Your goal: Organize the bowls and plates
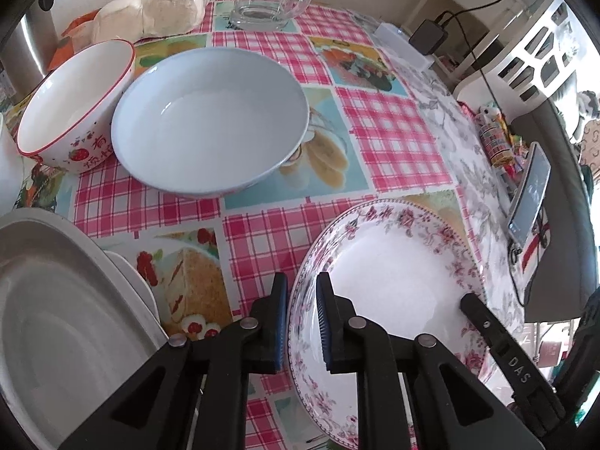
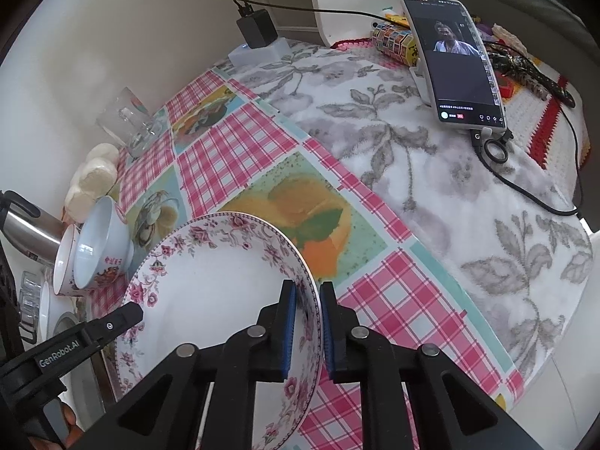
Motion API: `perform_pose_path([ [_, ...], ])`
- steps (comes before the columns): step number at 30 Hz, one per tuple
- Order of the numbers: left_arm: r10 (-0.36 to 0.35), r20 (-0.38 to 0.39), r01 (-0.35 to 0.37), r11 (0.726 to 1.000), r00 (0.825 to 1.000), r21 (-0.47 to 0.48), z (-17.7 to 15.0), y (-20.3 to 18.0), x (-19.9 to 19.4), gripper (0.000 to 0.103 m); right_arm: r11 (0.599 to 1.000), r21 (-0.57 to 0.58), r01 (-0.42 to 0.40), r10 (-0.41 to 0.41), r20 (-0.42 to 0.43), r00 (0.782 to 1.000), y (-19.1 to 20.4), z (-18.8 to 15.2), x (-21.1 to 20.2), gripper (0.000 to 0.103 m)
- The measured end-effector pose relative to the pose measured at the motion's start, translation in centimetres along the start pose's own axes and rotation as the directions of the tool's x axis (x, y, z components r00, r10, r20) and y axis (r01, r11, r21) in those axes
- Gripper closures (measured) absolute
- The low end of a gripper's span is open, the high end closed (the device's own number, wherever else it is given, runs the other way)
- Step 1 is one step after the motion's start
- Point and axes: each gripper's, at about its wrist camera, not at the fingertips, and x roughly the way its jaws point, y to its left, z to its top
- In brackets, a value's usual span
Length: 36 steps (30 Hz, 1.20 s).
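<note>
A white plate with a pink floral rim (image 1: 390,270) lies at the near right of the checked tablecloth. My left gripper (image 1: 302,328) is shut on the plate's left rim, one blue pad on each side of the edge. My right gripper (image 2: 308,332) is shut on the opposite rim of the same plate (image 2: 210,281). A finger of the other gripper shows at the plate's far edge in each view. Behind it stand a wide pale blue bowl (image 1: 210,120) and a red-rimmed strawberry bowl (image 1: 71,101), side by side.
A grey metal tray (image 1: 56,300) sits at the near left. A glass mug (image 1: 262,0), white buns (image 1: 157,7) and a steel kettle (image 1: 33,45) line the back wall. A propped phone (image 2: 453,60) with its cable and a charger (image 2: 257,28) stand on the floral cloth to the right.
</note>
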Motion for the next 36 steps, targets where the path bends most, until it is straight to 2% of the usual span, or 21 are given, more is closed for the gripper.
perform_pose_path([
  [5,0.018,-0.003,-0.018,1.000,1.000,0.009,-0.1,0.0,0.2,0.088,1.000,-0.009,0.005,-0.005,0.004,1.000,0.2,0.0,-0.2,0.089],
  [19,-0.046,0.051,0.048,0.998,0.998,-0.034,0.5,1.2,-1.9,0.088,0.998,-0.031,-0.050,0.053,0.090,0.995,1.5,0.3,-3.1,0.090],
  [27,-0.084,0.113,0.091,0.994,0.990,-0.060,1.0,2.2,-4.8,0.088,0.995,-0.045,-0.084,0.089,0.134,0.987,2.8,0.1,-4.7,0.090],
  [36,-0.073,0.182,0.088,0.993,0.981,-0.075,0.0,4.8,-8.9,0.088,0.989,-0.084,-0.121,0.133,0.158,0.978,5.8,-1.0,-6.2,0.090],
])
